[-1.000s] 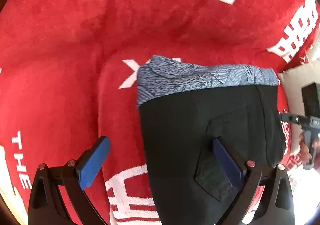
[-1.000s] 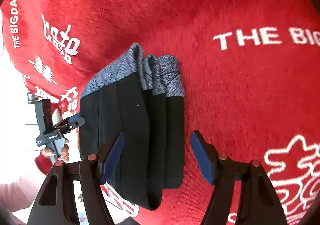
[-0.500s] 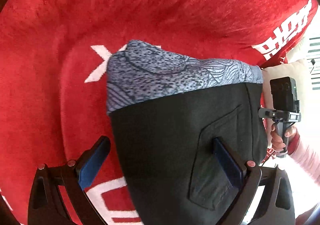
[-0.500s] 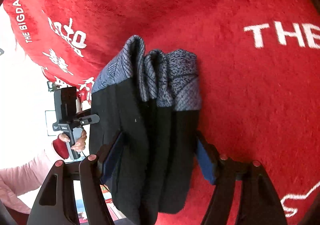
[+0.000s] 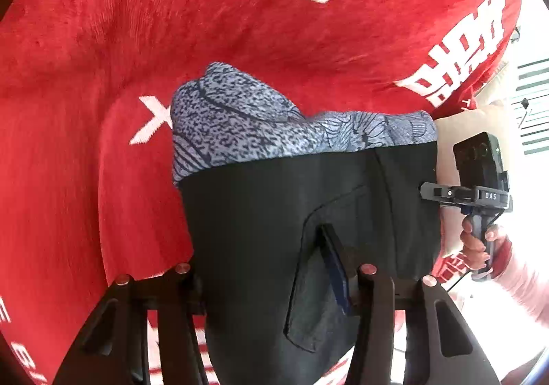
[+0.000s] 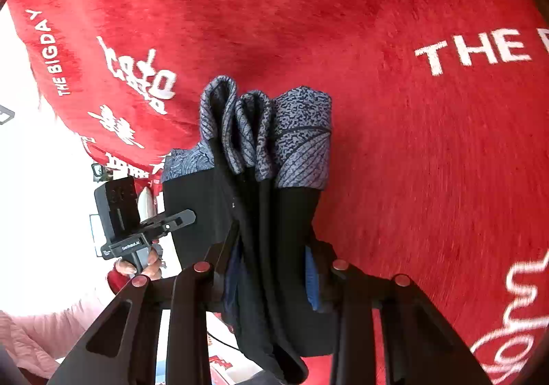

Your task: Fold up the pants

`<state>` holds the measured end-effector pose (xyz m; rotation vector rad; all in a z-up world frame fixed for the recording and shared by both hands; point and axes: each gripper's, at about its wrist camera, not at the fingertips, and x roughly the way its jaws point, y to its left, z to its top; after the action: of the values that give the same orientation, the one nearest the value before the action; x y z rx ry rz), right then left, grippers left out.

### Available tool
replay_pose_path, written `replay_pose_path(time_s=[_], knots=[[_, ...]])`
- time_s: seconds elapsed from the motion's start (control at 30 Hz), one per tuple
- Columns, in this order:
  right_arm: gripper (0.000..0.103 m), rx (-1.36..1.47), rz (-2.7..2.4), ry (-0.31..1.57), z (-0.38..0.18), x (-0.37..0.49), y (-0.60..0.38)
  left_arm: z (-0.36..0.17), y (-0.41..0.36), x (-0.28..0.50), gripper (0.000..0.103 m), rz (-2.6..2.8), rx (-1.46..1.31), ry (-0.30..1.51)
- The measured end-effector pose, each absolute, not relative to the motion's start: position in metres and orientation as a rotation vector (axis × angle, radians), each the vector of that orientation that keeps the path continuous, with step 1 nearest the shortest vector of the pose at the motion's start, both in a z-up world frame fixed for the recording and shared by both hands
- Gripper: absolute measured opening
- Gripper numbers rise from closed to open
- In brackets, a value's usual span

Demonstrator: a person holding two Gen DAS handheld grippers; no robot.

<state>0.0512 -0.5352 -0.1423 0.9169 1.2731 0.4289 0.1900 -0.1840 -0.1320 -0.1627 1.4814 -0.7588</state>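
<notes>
The folded pants [image 5: 274,213] are black with a blue-grey patterned waistband [image 5: 240,124] and lie on a red blanket [image 5: 85,145]. My left gripper [image 5: 260,258] is closing on the pants' near end. Its right finger [image 5: 334,265] digs into the cloth by a back pocket, and its left finger is hidden under the fabric. In the right wrist view the pants [image 6: 295,210] show as several stacked layers. My right gripper [image 6: 272,241] is closing on that stack, with both blue pads pressed on its sides.
The red blanket [image 6: 429,162] with white lettering spreads all around the pants. A hand [image 5: 480,248] with the right gripper's handle shows at the right edge. A hand [image 6: 144,265] with the left gripper's handle shows at the left, over a bright floor.
Both grippers' jaws have narrowed from wide apart onto the pants. The waistband has bunched up and the bundle sits closer to both cameras.
</notes>
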Motion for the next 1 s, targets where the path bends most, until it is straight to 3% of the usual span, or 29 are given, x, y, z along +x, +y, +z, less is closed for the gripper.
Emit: replay_pose_path(time_s=[0.33, 0.6, 0.67, 0.73, 0.8, 1.0], knots=[[0.035, 0.929, 0.43, 1.286, -0.109, -0.003, -0.526, -0.096, -0.189, 0.13, 0.053, -0.768, -0.104, 1.478], [0.035, 0.924, 0.373, 1.338, -0.135, -0.052, -0.522, -0.129, -0.19, 0.088, 0.053, -0.739, -0.056, 1.537], [0.037, 0.892, 0.345, 1.35, -0.146, -0.056, -0.52, -0.135, -0.188, 0.086, 0.063, -0.717, -0.045, 1.503], [0.042, 0.898, 0.319, 1.33, -0.149, -0.058, -0.524, -0.136, -0.185, 0.088, 0.083, -0.661, -0.028, 1.48], [0.05, 0.846, 0.29, 1.336, -0.148, -0.058, -0.522, -0.136, -0.182, 0.088, 0.094, -0.601, 0.011, 1.46], [0.066, 0.658, 0.165, 1.381, -0.131, -0.062, -0.517, -0.119, -0.183, 0.077, 0.094, -0.514, 0.126, 1.417]])
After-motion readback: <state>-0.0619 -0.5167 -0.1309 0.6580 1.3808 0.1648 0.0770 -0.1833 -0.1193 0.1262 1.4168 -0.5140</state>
